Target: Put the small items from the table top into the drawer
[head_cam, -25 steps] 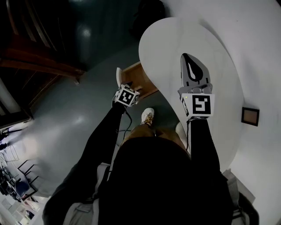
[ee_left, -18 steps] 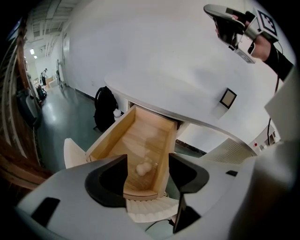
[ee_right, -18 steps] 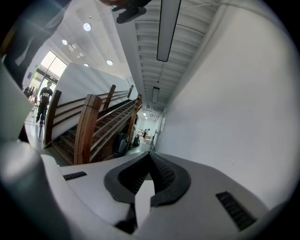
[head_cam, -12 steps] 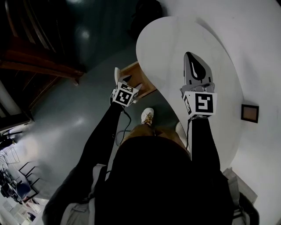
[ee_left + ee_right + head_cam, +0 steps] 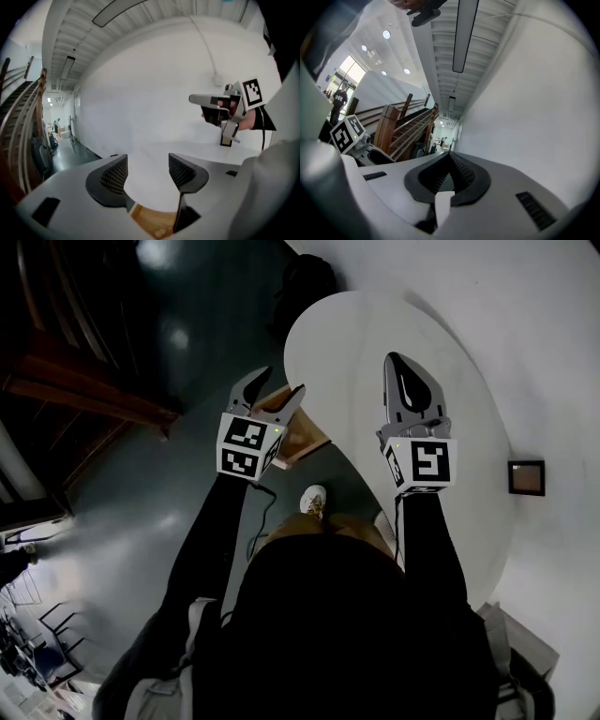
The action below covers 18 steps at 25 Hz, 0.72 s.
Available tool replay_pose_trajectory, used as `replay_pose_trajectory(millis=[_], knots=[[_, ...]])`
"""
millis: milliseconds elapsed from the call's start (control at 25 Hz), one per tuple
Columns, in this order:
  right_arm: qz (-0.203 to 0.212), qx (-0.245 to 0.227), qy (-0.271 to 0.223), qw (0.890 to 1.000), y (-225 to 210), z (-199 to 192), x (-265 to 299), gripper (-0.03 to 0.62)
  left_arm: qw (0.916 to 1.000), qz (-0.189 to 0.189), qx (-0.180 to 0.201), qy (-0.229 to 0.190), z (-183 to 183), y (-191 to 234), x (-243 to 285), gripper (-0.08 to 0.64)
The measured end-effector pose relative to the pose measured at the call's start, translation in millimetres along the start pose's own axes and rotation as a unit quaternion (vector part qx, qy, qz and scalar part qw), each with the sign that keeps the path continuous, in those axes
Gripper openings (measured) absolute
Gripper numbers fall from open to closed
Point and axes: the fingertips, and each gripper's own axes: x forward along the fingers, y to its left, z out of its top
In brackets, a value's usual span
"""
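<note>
The left gripper (image 5: 281, 382) hangs wide-jawed over the open wooden drawer (image 5: 305, 442). The right gripper (image 5: 394, 362), jaws together on nothing, hovers above the white table (image 5: 347, 343). A small dark-framed square (image 5: 527, 477) by its right edge looks light and stiff, best pinched across opposite edges.

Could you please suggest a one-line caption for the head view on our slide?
Open left gripper hovers over the wooden drawer while the shut right gripper hangs above the white table.

Large indoor hall: wooden staircase (image 5: 405, 126), glossy floor (image 5: 131, 493).
</note>
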Motion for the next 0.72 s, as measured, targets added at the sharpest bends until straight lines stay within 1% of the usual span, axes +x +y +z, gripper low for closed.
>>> replay_pose_trajectory(millis=[80, 200, 320, 400, 480, 520, 560, 600, 720], knots=[[-0.001, 0.012, -0.008, 1.000, -2, 7, -3, 0.023, 0.9994, 0.007, 0.018, -0.030, 30, -3, -11, 0.288], [0.001, 0.020, -0.016, 1.000, 2, 14, -5, 0.023, 0.9970, 0.021, 0.038, -0.064, 63, -4, -30, 0.288], [0.003, 0.020, -0.022, 1.000, 7, 18, -3, 0.023, 0.9940, 0.026, 0.051, -0.094, 86, -5, -43, 0.285], [0.005, 0.018, -0.026, 1.000, 9, 21, 0, 0.023, 0.9918, 0.030, 0.059, -0.110, 99, -5, -50, 0.258], [0.008, 0.015, -0.029, 0.999, 11, 23, 2, 0.023, 0.9882, 0.046, 0.066, -0.130, 111, -3, -59, 0.214], [0.010, 0.013, -0.030, 0.999, 13, 24, 2, 0.023, 0.9859, 0.059, 0.070, -0.140, 115, 0, -64, 0.157], [0.011, 0.013, -0.030, 0.999, 14, 25, 2, 0.023, 0.9834, 0.072, 0.074, -0.150, 119, 2, -68, 0.055], [0.012, 0.012, -0.030, 0.999, 15, 25, 2, 0.023, 0.9814, 0.080, 0.078, -0.157, 121, 4, -72, 0.015], [0.011, 0.012, -0.028, 0.999, 16, 23, 1, 0.023, 0.9793, 0.077, 0.079, -0.170, 125, 1, -75, 0.014]])
